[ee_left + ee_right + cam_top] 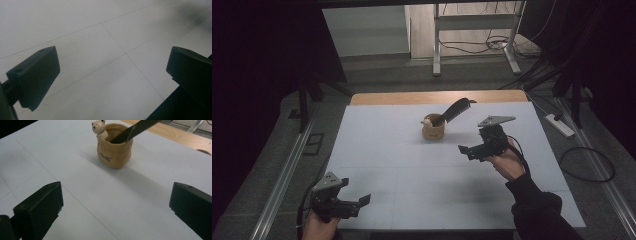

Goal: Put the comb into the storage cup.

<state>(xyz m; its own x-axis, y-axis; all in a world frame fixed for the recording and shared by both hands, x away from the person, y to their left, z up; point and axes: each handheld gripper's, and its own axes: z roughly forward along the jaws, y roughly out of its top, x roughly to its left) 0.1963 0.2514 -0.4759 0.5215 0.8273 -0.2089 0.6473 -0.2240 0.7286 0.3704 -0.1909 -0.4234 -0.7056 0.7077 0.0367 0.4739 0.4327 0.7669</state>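
Right gripper (116, 207): jaws wide, holding nothing, aimed at pot, near it.
Pot (114, 146): upright mid-table, bear figure on rim.
Knife (133, 131): leaning in pot, serrated blade down, probably for storage.
Left gripper (347, 200): spread, empty, parked near edge.

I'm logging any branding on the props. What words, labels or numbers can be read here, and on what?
Tan cup, front wall, right gripper view: one short blue word, about six lowercase letters, too blurred to read for certain.
The same cup in the high view: print too small to read.
Little bear figure on the cup's rim, dark serrated blade standing in it, white table: no text.
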